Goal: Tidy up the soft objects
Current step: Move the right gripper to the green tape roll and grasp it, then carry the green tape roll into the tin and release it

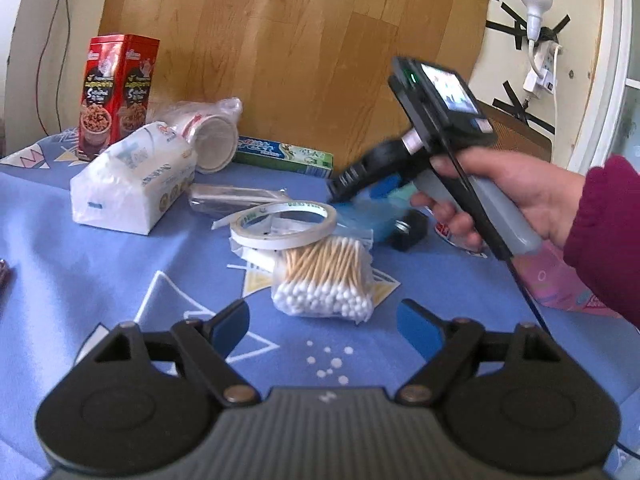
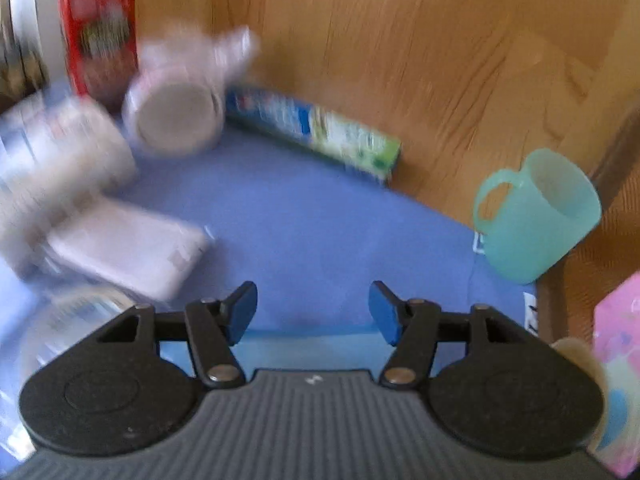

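The bag of cotton swabs (image 1: 324,280) lay in front of the tape roll (image 1: 284,226), which overlapped its far end; the tissue pack (image 1: 132,184) sat to their left, the tin (image 1: 116,94) behind it, the toothpaste box (image 1: 284,156) against the board (image 1: 304,40)

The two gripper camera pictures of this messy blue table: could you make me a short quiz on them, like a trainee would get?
1. True or false: the left gripper is clamped on the clear bag of wooden cotton swabs.
2. Which object stands upright by the wooden board? A. red snack box B. long blue-green toothpaste box C. white tape ring
3. Fill in: in the right wrist view, the translucent mint-green plastic thing to the right of the right gripper is a ____.

Key: 1 false, its jaws are open and the bag lies ahead of them. 2 A. 3 mug.
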A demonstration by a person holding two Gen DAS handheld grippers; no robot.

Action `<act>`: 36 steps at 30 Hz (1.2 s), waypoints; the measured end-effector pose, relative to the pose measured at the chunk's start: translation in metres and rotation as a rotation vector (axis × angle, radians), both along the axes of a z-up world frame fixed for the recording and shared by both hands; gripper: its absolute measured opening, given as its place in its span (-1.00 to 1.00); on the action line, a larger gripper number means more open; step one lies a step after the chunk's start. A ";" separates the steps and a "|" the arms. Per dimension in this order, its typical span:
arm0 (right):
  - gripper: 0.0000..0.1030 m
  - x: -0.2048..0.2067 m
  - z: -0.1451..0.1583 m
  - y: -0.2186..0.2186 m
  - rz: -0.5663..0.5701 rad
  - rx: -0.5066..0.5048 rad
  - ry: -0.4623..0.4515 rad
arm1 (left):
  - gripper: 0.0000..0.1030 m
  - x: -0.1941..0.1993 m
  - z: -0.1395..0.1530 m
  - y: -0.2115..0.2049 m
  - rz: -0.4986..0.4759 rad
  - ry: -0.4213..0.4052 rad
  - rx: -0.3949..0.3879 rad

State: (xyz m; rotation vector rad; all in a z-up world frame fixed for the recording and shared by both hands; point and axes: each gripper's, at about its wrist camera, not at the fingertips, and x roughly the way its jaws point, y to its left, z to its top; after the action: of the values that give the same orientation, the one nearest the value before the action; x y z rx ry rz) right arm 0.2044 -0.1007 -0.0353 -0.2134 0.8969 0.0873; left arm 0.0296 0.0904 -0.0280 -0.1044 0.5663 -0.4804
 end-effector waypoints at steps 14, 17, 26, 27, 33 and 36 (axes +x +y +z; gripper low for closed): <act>0.32 -0.228 0.047 -0.074 -0.028 0.272 -0.416 | 0.59 -0.007 0.011 -0.017 -0.088 0.024 -0.043; 0.33 -0.274 0.038 -0.088 -0.110 0.311 -0.473 | 0.53 -0.011 0.017 -0.034 -0.157 0.027 -0.056; 0.36 -0.238 -0.019 -0.077 -0.027 0.086 -0.320 | 0.45 -0.026 0.023 -0.075 -0.260 0.065 -0.042; 0.40 -0.230 -0.025 -0.081 -0.038 0.060 -0.301 | 0.45 -0.026 0.024 -0.077 -0.261 0.068 -0.034; 0.01 -0.243 -0.023 -0.103 -0.052 0.224 -0.282 | 0.39 -0.025 0.028 -0.092 -0.326 0.114 -0.038; 0.01 -0.274 -0.025 -0.094 -0.038 0.247 -0.302 | 0.35 -0.021 0.026 -0.110 -0.383 0.154 -0.031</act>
State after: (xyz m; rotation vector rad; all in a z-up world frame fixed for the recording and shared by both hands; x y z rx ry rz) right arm -0.0695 -0.1947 -0.0604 0.0217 0.5821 0.1256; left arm 0.0085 -0.0193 -0.0023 -0.0627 0.7346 -0.8589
